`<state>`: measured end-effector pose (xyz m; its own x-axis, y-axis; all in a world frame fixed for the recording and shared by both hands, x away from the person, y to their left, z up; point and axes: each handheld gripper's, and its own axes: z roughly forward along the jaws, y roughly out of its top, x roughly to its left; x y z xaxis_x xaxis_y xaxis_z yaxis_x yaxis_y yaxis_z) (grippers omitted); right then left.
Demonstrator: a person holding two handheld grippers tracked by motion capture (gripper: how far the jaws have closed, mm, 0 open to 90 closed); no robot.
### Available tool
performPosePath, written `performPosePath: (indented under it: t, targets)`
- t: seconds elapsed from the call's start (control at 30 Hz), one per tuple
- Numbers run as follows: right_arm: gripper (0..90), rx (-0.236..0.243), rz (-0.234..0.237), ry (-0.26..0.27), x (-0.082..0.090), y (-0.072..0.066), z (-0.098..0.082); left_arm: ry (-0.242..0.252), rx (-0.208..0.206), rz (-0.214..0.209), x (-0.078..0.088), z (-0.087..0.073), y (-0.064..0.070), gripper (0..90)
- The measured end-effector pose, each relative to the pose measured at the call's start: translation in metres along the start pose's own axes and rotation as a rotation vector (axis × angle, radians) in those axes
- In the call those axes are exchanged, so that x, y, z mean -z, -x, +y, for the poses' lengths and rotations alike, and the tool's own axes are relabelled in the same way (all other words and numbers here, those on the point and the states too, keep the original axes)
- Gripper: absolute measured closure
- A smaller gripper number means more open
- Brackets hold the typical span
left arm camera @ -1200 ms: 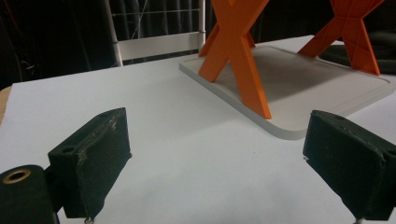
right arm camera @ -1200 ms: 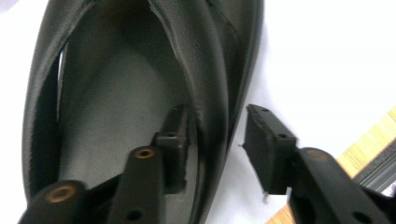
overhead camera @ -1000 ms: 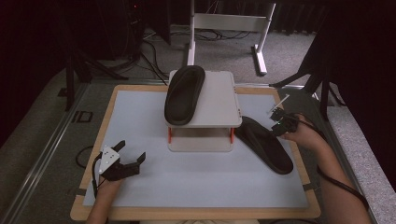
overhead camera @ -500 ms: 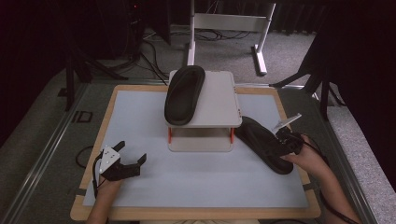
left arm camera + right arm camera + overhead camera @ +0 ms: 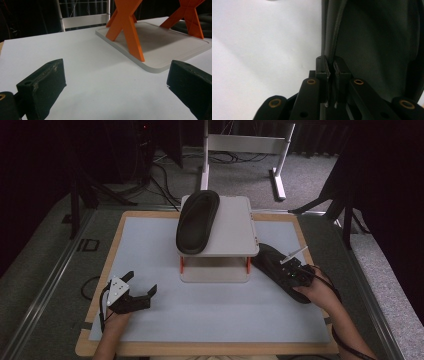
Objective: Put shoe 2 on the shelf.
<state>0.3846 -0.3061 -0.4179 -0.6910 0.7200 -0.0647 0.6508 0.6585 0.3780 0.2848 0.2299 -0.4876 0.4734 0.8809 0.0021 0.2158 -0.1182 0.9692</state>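
One slipper's point(image 5: 280, 270) rim sits pinched in right hand-held gripper point(image 5: 291, 274).

No legible text, label, brand, number or sign found in any view. Checked shoes, stand, mat, table edge and both grippers: all bare of print. Dark mark on floor strip point(image 5: 88, 244) left of table point(image 5: 100, 270) resembles letters, too blurred to read.
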Motion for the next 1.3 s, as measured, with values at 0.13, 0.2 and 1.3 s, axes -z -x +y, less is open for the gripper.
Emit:
performPosePath:
  t: [0.13,0.2,1.3]
  targets:
    - [84.9,-0.005,0.0,-0.024,0.005,0.007,0.007,-0.001,0.006,-0.003,0.0,0.0,-0.001,2.5]
    - [85.0,-0.001,-0.032,-0.04,0.011,0.01,0.013,-0.003,0.009,-0.008,0.0,0.0,-0.001,2.5]
    - [85.0,0.044,-0.166,0.008,0.154,0.057,0.065,-0.001,0.005,-0.028,0.0,0.0,-0.001,2.6]
